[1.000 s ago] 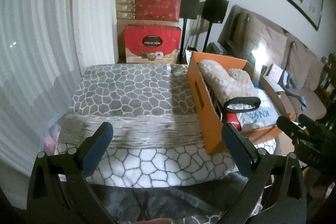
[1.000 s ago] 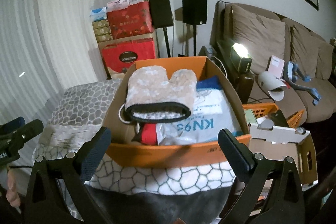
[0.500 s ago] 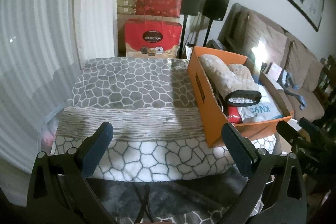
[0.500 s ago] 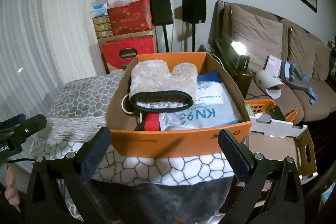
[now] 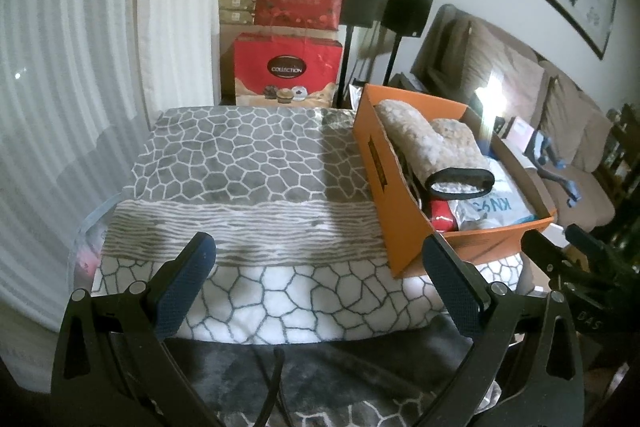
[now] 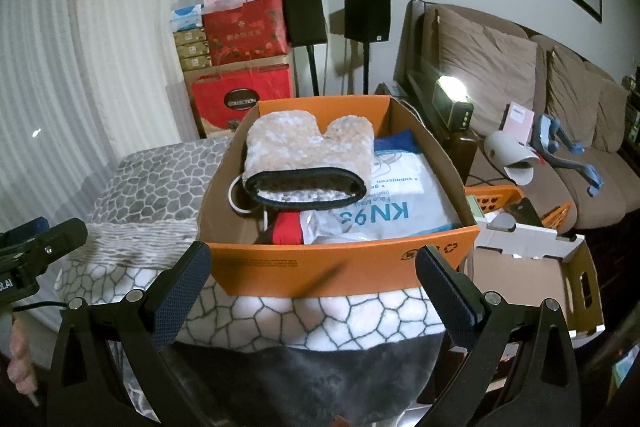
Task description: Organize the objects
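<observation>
both tools hang empty, jaws spread wide: left tool (image 5: pixel 318 281), right tool (image 6: pixel 312 281). the oven mitt (image 6: pixel 306 155) lies on top in the orange box (image 6: pixel 344 267) on the blanket-covered worktop (image 5: pixel 240 163). looks soft and light; i'd pinch its black-trimmed cuff.

left hand-held gripper (image 5: pixel 316 287) agape, empty | orange box (image 5: pixel 394 195) on blanket (image 5: pixel 240 179)
</observation>
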The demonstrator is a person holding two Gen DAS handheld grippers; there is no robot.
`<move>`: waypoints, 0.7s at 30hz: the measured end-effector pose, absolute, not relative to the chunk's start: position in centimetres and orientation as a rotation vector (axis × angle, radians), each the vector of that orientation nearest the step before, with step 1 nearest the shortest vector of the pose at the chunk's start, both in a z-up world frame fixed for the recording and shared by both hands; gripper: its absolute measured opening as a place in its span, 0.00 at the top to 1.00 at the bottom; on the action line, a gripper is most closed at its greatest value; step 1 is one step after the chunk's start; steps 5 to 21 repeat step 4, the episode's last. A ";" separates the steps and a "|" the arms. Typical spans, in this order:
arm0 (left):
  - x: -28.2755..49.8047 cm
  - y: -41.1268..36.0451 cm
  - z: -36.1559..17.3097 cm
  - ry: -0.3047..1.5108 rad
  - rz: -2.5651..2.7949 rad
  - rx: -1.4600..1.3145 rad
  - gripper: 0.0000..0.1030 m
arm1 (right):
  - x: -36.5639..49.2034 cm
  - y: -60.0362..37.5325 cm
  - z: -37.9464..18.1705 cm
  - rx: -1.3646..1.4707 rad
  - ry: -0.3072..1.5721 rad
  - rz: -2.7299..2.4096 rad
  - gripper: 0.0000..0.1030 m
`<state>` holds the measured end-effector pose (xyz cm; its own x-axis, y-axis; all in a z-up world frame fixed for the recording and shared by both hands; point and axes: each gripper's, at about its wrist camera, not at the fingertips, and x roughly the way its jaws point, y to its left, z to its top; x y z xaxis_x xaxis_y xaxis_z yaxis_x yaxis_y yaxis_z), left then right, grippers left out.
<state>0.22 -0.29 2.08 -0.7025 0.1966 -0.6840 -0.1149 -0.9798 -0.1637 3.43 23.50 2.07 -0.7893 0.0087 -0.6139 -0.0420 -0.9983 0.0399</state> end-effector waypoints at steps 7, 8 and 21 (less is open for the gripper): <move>0.2 -0.2 2.0 -0.157 2.741 -1.121 0.00 | 3.5 23.5 2.0 -1.007 0.075 2.944 0.00; 0.2 -0.2 2.0 -0.157 2.741 -1.121 0.00 | 3.5 23.5 2.0 -1.007 0.075 2.944 0.00; 0.2 -0.2 2.0 -0.157 2.741 -1.121 0.00 | 3.5 23.5 2.0 -1.007 0.075 2.944 0.00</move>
